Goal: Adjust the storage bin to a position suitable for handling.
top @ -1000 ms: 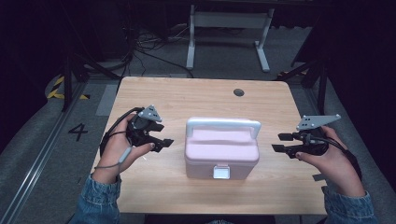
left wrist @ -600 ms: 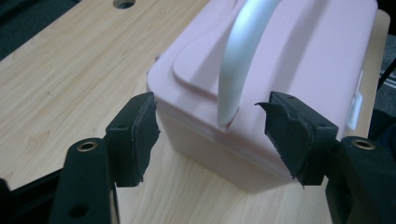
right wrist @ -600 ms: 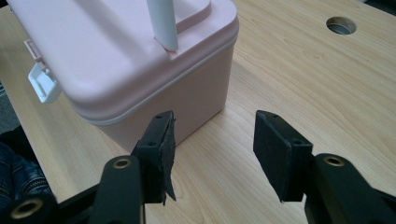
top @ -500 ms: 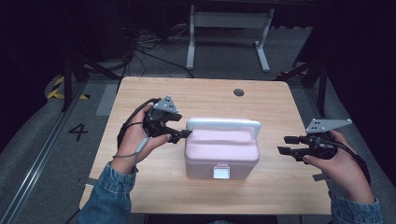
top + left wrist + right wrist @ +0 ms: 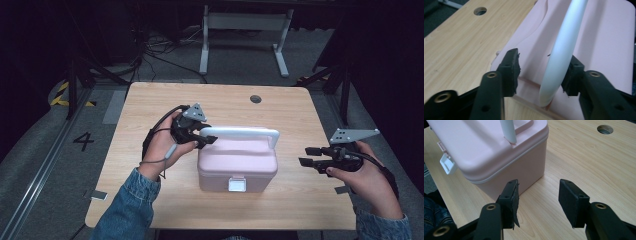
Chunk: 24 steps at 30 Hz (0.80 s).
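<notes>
Pink box (image 5: 237, 167) w/ a white handle (image 5: 240, 133) sits roughly mid table (image 5: 150, 205) in the high view, white latch (image 5: 237, 185) on the side facing the person. Left gripper (image 5: 207, 140) is right at the box's left end, jaws at the handle's left corner, hand (image 5: 162, 147) wrapped round it w/ a denim sleeve (image 5: 127, 210) behind. Right gripper (image 5: 306, 155) is off to the box's right, apart from it, jaws pointing at the box and spread. Round hole (image 5: 255, 99) in the table beyond the box.

Left gripper view: gripper (image 5: 541, 71) jaws are spread w/ the white handle (image 5: 564, 50) between them. Handle sits against the right-hand pad, clear gap to the other pad, so not pinched. Pink lid (image 5: 604, 42) fills the background, table hole (image 5: 480, 10) further off.

Right gripper view: gripper (image 5: 537, 197) jaws wide apart, nothing between them but bare table (image 5: 586, 157). Box (image 5: 491, 152) is just ahead, its corner near the left-hand pad, tbh can't tell if touching. Latch (image 5: 447, 163) shows on the box's side, handle foot (image 5: 507, 131) on the lid.
</notes>
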Motion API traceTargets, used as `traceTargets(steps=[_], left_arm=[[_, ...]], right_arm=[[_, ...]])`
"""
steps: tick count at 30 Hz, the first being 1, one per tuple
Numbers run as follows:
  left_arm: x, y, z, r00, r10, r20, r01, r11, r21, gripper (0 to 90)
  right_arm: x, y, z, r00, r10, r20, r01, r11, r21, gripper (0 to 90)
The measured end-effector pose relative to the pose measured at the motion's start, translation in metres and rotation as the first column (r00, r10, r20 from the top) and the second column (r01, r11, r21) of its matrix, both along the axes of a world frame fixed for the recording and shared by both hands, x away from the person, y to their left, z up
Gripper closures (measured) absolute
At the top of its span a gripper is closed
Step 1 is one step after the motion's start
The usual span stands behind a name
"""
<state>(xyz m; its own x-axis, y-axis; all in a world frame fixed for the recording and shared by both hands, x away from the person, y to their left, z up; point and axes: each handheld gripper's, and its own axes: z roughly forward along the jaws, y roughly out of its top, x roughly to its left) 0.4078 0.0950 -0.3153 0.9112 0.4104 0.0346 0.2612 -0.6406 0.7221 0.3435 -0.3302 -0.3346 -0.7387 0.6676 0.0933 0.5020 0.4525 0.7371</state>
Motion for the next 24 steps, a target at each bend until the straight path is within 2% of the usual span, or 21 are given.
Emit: traceTargets(steps=[3,4,5,7,12,17,24], left_arm=[[-0.001,-0.001,0.002,0.9999,0.005,0.013,-0.005,0.9999,-0.009,65.2],[-0.002,-0.001,0.005,0.9997,0.010,0.021,-0.010,0.9994,-0.032,66.4],[-0.002,-0.001,0.005,0.9997,0.010,0.021,-0.010,0.9994,-0.032,66.9],[-0.004,-0.001,0.011,0.9996,0.013,0.027,-0.012,0.9982,-0.060,67.0],[-0.006,-0.004,0.017,0.9998,0.013,0.015,-0.013,0.9996,-0.026,68.5],[-0.005,-0.002,0.024,0.9999,0.010,0.009,-0.009,0.9985,-0.054,69.1],[0.001,-0.004,0.034,0.9999,0.013,-0.006,-0.013,0.9986,-0.050,68.9]], right_arm=[[0.000,0.000,0.000,1.0000,0.001,0.002,-0.001,1.0000,0.003,51.4],[0.000,0.000,0.000,1.0000,0.001,0.005,-0.001,1.0000,0.004,51.2],[0.000,0.000,0.000,1.0000,-0.001,0.001,0.001,1.0000,0.004,51.1],[0.000,-0.001,0.000,1.0000,-0.001,0.002,0.001,1.0000,0.004,51.0],[0.000,-0.002,0.000,1.0000,0.000,0.009,0.000,1.0000,0.007,50.8],[0.000,-0.002,0.000,0.9999,-0.006,0.012,0.006,0.9999,0.009,50.9],[-0.001,-0.002,0.002,0.9998,-0.004,0.022,0.004,0.9998,0.022,52.1]])
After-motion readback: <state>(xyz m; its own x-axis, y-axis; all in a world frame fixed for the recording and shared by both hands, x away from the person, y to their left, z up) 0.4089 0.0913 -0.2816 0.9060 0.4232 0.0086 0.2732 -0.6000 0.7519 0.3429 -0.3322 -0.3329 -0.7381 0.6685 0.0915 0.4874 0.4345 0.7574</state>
